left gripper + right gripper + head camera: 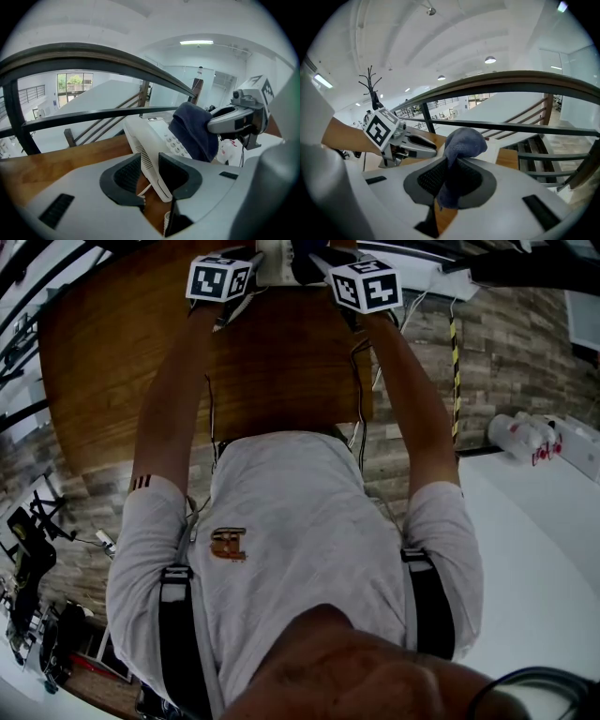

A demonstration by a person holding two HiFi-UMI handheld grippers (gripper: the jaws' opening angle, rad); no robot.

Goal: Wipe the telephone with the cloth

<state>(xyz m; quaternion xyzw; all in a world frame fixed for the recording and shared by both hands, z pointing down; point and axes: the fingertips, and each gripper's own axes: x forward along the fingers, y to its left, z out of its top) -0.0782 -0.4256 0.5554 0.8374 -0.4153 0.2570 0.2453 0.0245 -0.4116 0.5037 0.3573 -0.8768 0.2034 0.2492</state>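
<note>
- White plastic fills the left gripper view: one telephone [149,149], tipped up on its edge. Its lower rim stands between the two pads of my left claw [151,177], which are clamped on it from both sides.
- One dark blue cloth [194,131] lies bunched over the telephone's keypad [174,144], touching the keys. My right claw [220,123] comes in from the right of the telephone and meets the cloth on that side.
- Under the telephone runs the wooden table [56,164], and a coiled cord [167,227] shows just below the telephone's lower rim.
- In the right gripper view, my right claw's pads are closed on that same cloth. One fold is pinched between them, the bulk swells above the jaws and a tail hangs below.
- The telephone's white body shows just behind the cloth there. My left claw reaches toward it from the left, carrying its marker cube [380,129].
- In the head view, both my arms are stretched toward the top edge over the wooden table. I count two cubes side by side, the left cube [220,279] and the right cube [366,285], one per claw.
- The jaws, the telephone and the cloth lie beyond the cubes and cannot be made out from there.
- The count: one telephone, one cloth, two claws, each clamped on its own thing.
</note>
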